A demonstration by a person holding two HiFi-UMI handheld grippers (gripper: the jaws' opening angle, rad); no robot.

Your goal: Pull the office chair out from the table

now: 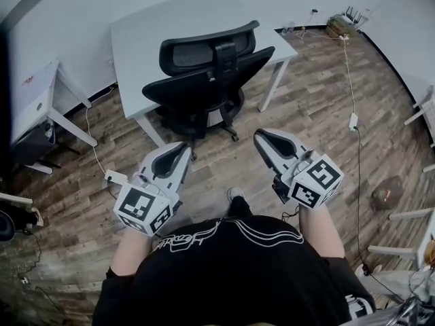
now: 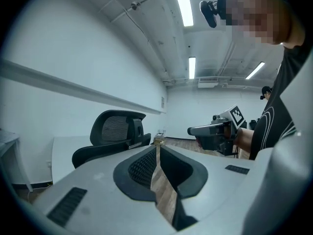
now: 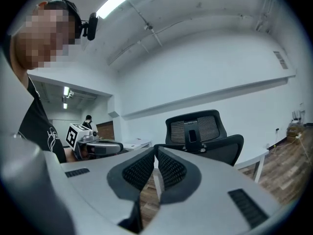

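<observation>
L gripper (image 1: 181,148): jaws pressed together, nothing btwn.
R gripper (image 1: 262,138): jaws pressed together, nothing btwn.
Office chair (image 1: 204,80): ahead of both jaw tips, not touching; backrest twd jaws, at table (image 1: 146,29).

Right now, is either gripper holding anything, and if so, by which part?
Nothing is held. The left gripper and the right gripper are both shut and empty, and neither touches the office chair.

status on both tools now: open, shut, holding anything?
Left tool: closed, holding nothing.
Right tool: closed, holding nothing.
Neither touches the office chair.
</observation>
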